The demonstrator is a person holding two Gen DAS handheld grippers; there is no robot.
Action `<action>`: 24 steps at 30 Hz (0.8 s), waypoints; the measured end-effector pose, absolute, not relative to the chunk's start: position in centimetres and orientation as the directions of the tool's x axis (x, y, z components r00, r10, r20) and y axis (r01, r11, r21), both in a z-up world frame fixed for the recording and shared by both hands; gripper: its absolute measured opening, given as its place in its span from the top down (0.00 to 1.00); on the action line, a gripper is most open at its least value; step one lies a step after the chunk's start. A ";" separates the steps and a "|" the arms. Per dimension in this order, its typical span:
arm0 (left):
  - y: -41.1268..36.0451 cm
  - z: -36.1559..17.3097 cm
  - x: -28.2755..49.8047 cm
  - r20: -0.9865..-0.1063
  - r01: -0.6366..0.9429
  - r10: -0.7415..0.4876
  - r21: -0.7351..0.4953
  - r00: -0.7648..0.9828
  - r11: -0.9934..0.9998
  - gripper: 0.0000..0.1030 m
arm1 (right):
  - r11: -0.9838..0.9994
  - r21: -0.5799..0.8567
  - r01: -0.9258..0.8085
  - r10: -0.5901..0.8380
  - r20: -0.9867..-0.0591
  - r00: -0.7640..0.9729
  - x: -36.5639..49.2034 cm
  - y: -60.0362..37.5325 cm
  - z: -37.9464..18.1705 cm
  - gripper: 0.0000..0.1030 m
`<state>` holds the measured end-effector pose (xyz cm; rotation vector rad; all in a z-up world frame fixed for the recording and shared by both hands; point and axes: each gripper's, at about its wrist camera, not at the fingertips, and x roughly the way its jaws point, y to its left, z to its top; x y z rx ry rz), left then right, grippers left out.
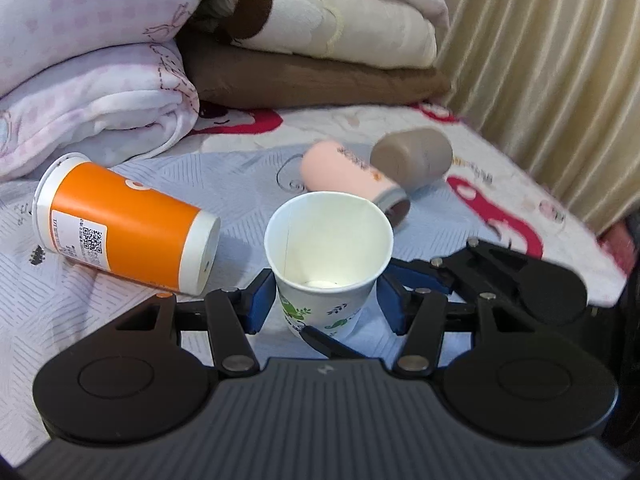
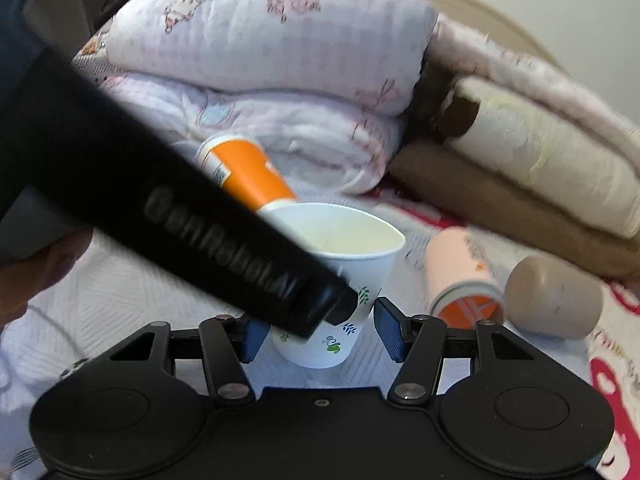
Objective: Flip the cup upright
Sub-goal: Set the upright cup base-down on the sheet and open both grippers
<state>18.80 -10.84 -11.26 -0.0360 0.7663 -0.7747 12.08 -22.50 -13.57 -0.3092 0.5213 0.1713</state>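
Standing mouth-up on the bed (image 1: 120,184), the white paper cup (image 1: 328,248) sits between the spread fingers of our left gripper (image 1: 326,300), and our right gripper (image 2: 320,330) also has its fingers apart on either side of the same cup, neither pair pressing it. Going from the bed's left side toward its right edge, we see the orange cup (image 1: 128,224) lying down, then the upright white cup, then the pink cup (image 1: 352,176) and the brown cup (image 1: 412,158) on their sides, with folded blankets (image 1: 312,36) stacked behind.

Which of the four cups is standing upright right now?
The white paper cup with green prints; the orange cup, pink cup and brown cup lie on their sides.
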 end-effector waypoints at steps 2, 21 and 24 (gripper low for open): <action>-10.7 -11.3 19.3 -0.597 0.619 -0.660 -0.320 0.456 0.717 0.47 | 0.941 -0.257 -0.220 0.072 -0.484 0.872 12.0 -22.6 -13.6 0.40; -12.7 -12.9 20.2 -0.595 0.640 -0.650 -0.275 0.473 0.717 0.46 | 0.979 -0.116 -0.171 0.088 -0.515 0.853 15.3 -24.3 -14.7 0.40; -12.9 -13.0 19.9 -0.602 0.638 -0.644 -0.272 0.472 0.721 0.45 | 0.979 -0.112 -0.172 0.089 -0.525 0.846 15.3 -24.5 -15.0 0.41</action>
